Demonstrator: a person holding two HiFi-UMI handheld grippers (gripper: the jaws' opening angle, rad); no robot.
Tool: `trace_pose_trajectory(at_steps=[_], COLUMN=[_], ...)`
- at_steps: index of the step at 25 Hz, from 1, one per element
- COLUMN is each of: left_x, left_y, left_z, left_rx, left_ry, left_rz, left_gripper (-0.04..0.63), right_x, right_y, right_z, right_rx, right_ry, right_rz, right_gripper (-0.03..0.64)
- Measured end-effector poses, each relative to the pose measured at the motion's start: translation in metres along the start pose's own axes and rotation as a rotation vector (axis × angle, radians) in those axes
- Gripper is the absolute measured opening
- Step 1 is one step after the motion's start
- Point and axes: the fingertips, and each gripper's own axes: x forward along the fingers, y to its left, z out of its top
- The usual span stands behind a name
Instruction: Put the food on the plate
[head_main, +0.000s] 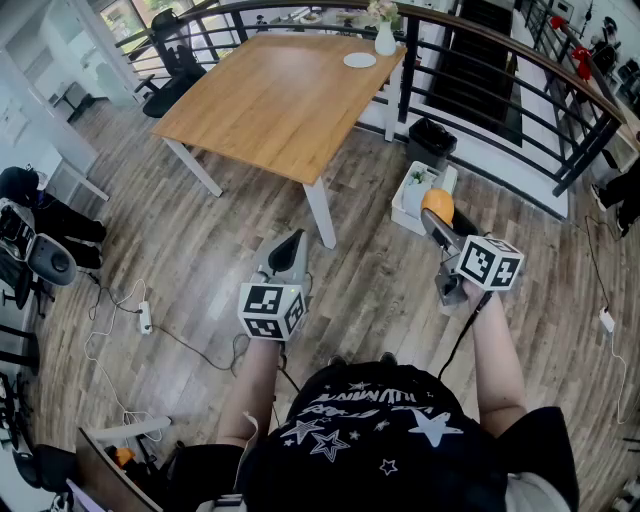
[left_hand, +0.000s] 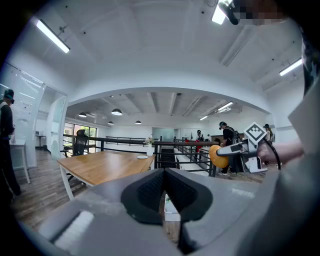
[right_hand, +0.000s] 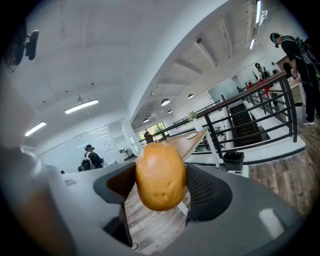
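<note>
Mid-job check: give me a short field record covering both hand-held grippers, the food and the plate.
left hand-held gripper: jaws together, nothing between them
right hand-held gripper: closed on the food
food: rounded, orange-brown, held in the air over the floor, away from the table
plate: white, at the far end of the wooden table, beside a white vase
task status: food not yet on the plate

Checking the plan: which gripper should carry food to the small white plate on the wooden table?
Right: the right gripper holds the rounded orange-brown food item; the left gripper is shut and empty.
</note>
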Motion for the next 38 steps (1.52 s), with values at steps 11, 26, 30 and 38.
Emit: trace_pose_trajectory(at_steps=[11,26,30,38], left_x=[-0.002,-0.024,-0.026,-0.005], left_y=[0.006,0.06,0.07,0.092], left_z=[-0.012,-0.038,-0.047,-0.064], left_rx=[-0.023,-0.093,-0.09,-0.116], left_ry=[0.01,0.027,0.045,0.083], left_rz=[0.012,0.029,0.004,0.043], left_gripper=[0.0,0.0,0.0,0.0], right_x=[0.013,0.044,0.043,0.078], right_y=[0.007,0.046,0.049,0.025], right_z=[-0.015,-0.03,-0.044,-0.039], right_rx=[-0.019,-0.026,-0.013,-0.006], right_ry=[0.038,0.053,0.072,0.102], right_rz=[0.012,0.027,0.012,0.031], right_gripper=[0.325,0.325,0.325,0.325])
